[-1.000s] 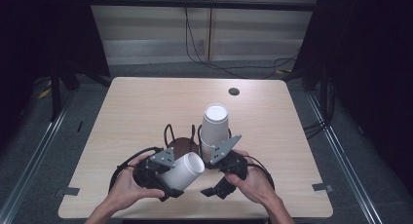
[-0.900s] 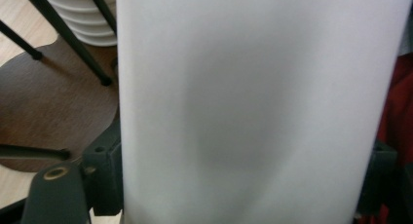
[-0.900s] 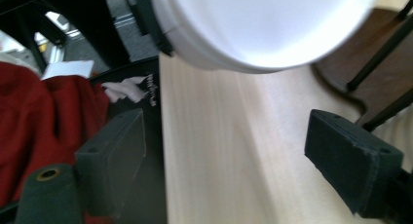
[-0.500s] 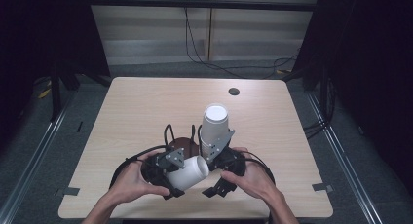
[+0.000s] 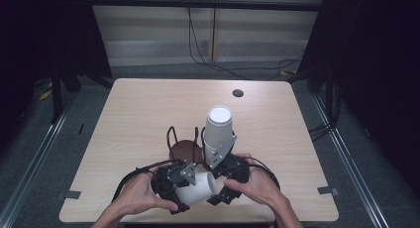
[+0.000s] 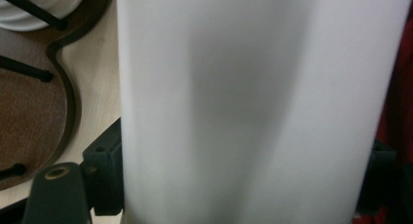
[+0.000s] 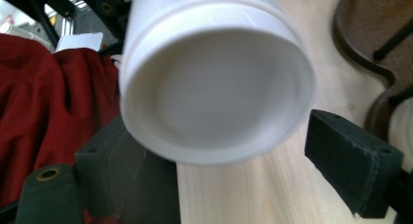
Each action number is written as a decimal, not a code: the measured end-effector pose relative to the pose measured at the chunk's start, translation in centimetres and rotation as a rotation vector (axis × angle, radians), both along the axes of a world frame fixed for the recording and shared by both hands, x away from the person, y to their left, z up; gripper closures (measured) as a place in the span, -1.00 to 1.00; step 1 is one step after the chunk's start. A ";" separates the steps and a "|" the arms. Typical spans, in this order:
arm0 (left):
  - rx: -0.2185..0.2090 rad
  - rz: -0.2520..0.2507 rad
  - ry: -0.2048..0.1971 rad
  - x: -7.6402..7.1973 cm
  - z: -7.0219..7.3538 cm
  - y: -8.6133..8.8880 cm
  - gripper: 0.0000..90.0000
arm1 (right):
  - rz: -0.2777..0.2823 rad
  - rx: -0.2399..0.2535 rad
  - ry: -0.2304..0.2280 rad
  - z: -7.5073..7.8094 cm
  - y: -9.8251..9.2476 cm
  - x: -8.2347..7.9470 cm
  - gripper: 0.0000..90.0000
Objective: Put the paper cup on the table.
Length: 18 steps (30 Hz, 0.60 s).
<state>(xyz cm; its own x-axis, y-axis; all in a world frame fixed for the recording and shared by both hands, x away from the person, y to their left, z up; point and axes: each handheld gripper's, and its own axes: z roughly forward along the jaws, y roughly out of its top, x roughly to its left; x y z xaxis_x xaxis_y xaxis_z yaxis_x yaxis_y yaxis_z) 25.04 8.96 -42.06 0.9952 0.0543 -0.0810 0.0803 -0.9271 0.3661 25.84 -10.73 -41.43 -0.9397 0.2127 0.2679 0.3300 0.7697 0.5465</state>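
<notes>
Two grippers close together at near edge of table (image 5: 148, 109), one cup (image 5: 200, 189) between them. Left gripper (image 5: 188, 187): closed narrow on the white cup, clamped across its side wall, cup lying level above the table, not resting on it. Right gripper (image 7: 236, 175): jaws wide apart, holding nothing; cup's closed bottom facing straight into them, one jaw partly hidden behind the rim, the other well clear of it. Just beyond: stack of white cups (image 5: 218, 129), upside down on a brown stand (image 5: 182, 149) with black wire posts. Red cloth (image 7: 44, 107) off the table edge in the right gripper view. Likely step in hand: handover of the cup from left to right, or steadying for stacking. Risks from here: thin wall buckled or creased by a harder squeeze from the left; a missed catch if released before the right jaws close, then a roll off the near edge; a skewed grab on the round bottom, popping the cup sideways; a knock against the nearby stack, toppling it off the stand. Against a second earlier: cup swung from pointing up and away to lying nearer the table edge, drawn in toward the right gripper; right hand unmoved; stack and stand untouched.
</notes>
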 end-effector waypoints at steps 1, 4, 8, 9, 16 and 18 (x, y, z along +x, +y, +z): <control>0.005 -0.005 0.003 0.0 0.0 -0.1 -0.59 | 0.009 0.000 0.002 0.0 0.1 -0.1 -0.66; 0.008 -0.014 0.010 -0.1 -0.1 -0.3 -0.59 | 0.022 -0.005 0.005 -0.1 0.4 -0.2 -0.66; 0.015 -0.024 0.013 -0.1 -0.4 -0.5 -0.59 | 0.036 -0.014 0.002 -0.3 1.0 -0.4 -0.65; 0.015 -0.015 0.023 -0.2 -0.5 -0.6 -0.59 | 0.033 -0.020 0.007 -0.4 1.2 -0.4 -0.66; 0.006 -0.026 0.035 -0.3 -0.6 -0.8 -0.59 | 0.066 -0.007 -0.002 -0.3 1.5 -0.7 -0.63; 0.006 -0.029 0.041 -0.3 -0.6 -0.9 -0.59 | 0.064 -0.015 0.002 -0.2 1.5 -0.7 -0.61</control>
<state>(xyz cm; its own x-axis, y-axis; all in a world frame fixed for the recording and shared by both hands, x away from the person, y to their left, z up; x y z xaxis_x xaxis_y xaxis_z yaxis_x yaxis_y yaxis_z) 24.73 8.11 -42.64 0.9923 0.0263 -0.1213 0.0684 -0.9313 0.3578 25.12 -9.20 -41.68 -0.9508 0.1564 0.2675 0.2815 0.7970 0.5343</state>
